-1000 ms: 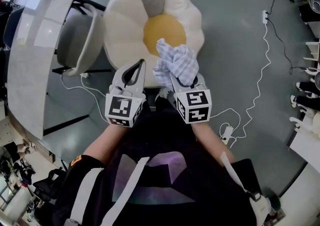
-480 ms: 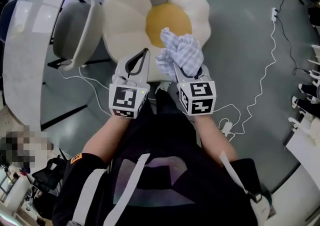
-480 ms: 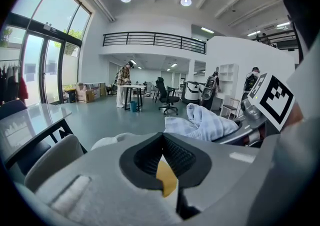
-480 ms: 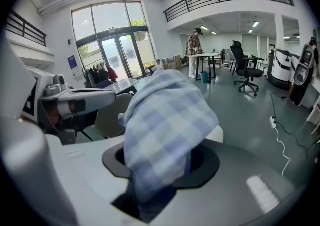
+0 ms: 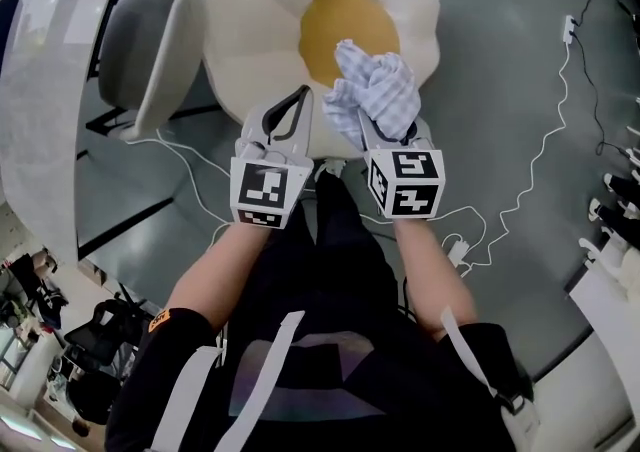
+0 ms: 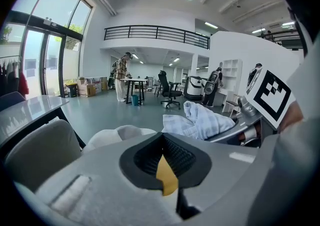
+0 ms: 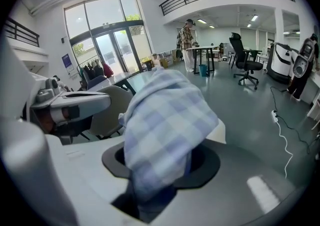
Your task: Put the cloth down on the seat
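Right gripper view shows the right gripper (image 7: 159,167) with its jaws pinched on a bunched blue-and-white checked cloth (image 7: 165,115), which billows up out of them. In the head view the cloth hangs over the front of the flower-shaped cushion seat (image 5: 250,30), just beside its yellow centre (image 5: 345,30). The left gripper (image 5: 297,105) hovers alongside, its fingers meeting at the tips and holding nothing.

The flower seat (image 5: 250,30) lies open from above, its yellow middle (image 5: 335,25) mostly bare; the bunched cloth (image 5: 380,95) overhangs its near right. A grey chair (image 5: 150,40) crowds the left side; cables (image 5: 460,249) trail the floor (image 5: 500,90) rightward
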The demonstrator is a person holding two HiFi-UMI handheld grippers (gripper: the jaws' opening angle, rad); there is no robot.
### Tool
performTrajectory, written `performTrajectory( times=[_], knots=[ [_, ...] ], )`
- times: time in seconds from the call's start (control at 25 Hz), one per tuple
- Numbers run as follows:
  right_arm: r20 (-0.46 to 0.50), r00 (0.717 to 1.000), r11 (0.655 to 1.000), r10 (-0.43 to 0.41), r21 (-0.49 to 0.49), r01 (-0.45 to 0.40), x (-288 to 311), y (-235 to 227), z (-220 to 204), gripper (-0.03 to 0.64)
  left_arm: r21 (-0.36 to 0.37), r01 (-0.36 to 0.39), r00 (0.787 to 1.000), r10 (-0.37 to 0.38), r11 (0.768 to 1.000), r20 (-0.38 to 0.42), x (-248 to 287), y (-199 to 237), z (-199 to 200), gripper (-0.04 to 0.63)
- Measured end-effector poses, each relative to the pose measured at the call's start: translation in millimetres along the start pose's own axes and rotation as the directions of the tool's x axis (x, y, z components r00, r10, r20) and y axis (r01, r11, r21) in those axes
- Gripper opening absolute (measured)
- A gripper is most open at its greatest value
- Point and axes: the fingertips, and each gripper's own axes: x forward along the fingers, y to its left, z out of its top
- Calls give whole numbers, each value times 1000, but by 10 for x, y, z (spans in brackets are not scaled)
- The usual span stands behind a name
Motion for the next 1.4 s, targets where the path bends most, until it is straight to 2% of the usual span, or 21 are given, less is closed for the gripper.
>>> performTrajectory(
  times=[0.32,1.08,1.4],
  knots=[
    [-47,999,1000,-16,24,17,437,-53,-122,188,-10,-3,999,3,1000,-42,304,266,-267,-2],
    [-165,984,997,-61,37,68,1806,-368,-590,199,-48,-5,987,-3,999,-162,1283,896,-1284,-2],
    [-214,972,993,-98,40,109,2457,-541,-880,209,-43,37,979,-45,998,-200,1653,1150,-1751,-2]
  ],
)
